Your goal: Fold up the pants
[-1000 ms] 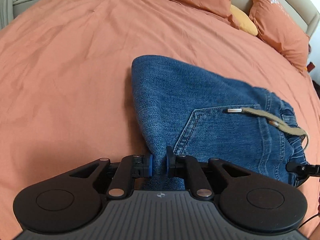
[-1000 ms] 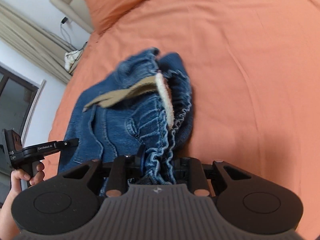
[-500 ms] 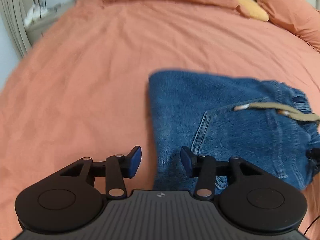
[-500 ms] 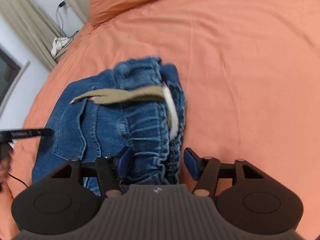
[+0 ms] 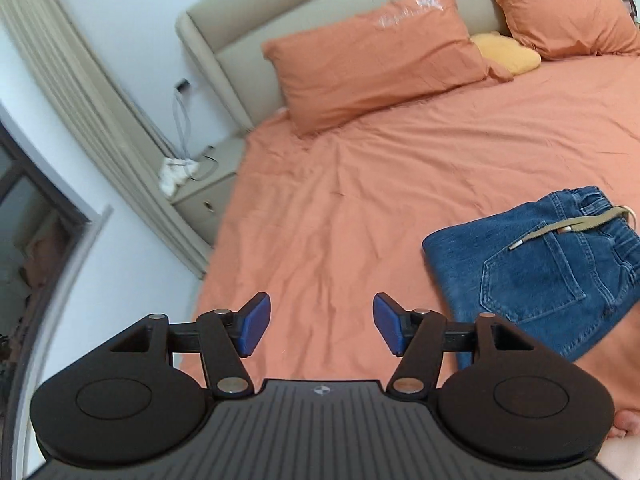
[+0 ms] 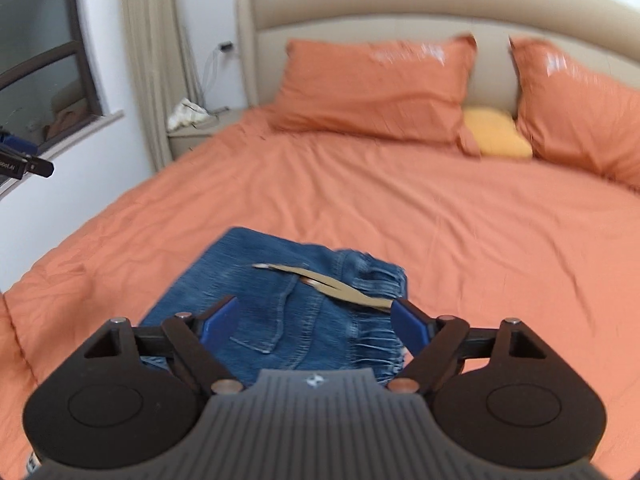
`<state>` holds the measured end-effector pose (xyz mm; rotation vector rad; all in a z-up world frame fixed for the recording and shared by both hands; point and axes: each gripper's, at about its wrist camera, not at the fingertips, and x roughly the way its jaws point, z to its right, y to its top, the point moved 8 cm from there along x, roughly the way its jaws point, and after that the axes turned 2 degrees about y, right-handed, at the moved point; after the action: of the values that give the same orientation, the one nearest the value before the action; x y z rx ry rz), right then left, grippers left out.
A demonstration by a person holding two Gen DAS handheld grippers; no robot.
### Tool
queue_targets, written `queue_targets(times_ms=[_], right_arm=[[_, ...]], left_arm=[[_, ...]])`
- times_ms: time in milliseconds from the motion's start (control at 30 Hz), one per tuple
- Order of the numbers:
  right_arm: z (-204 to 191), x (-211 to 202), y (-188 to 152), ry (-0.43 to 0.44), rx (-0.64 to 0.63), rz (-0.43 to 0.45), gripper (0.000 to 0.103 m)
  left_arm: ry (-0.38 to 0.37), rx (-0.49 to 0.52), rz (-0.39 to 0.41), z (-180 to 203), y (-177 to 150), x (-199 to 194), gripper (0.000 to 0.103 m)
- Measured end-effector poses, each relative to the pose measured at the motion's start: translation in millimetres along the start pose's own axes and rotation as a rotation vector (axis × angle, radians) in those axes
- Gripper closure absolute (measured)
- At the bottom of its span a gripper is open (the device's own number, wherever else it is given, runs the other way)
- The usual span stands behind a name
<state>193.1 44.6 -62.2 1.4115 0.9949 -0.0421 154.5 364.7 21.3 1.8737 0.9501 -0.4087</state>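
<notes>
Left wrist view – one folded pants (image 5: 536, 276), two tools – left tool (image 5: 320, 326), right tool (image 6: 314, 326) – both spread, holding nothing.

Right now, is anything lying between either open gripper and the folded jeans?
Nothing visible. The left gripper hangs open over bare orange bedspread, with the jeans off to its right. The right gripper is open directly above the jeans, nothing between them.

Your right gripper (image 6: 314, 326) is hovering with jaws spread wide above the folded jeans (image 6: 280, 300), which are lying on the orange bed (image 6: 480, 232), tan drawstring (image 6: 340, 286) trailing across them.
</notes>
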Motion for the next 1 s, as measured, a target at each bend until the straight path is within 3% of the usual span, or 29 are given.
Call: queue_targets(times_ms=[200,467,667,833,1000], right_arm=[[-34.1,-58.9,-24.0,-0.032,-0.067,0.094,0.014],[-59.5,-123.0,-63.2,-0.127,-0.088,0.211,0.007],[-67.5,-147.8,-88.6,-0.149,-0.024,0.227,0.006],[-64.9,-141.1,-103.0,-0.156,0.016,0.192,0.006],[-58.1,-121.2,-112.2,-0.177,0.044,0.122,0.006]], left_arm=[[-0.023,-0.203,0.145,31.1,-46.4,-58.7,0.026],[0.013,-0.461,0.219,74.3,-92.2,-111.0,0.026],[0.018,-0.471,0.215,119.9,-101.1,-120.5,0.021],[0.062,-0.404,0.148,148.8,-109.2,-106.4,0.02],[-0.022,-0.369,0.06,172.0,-120.0,-91.3,0.019]])
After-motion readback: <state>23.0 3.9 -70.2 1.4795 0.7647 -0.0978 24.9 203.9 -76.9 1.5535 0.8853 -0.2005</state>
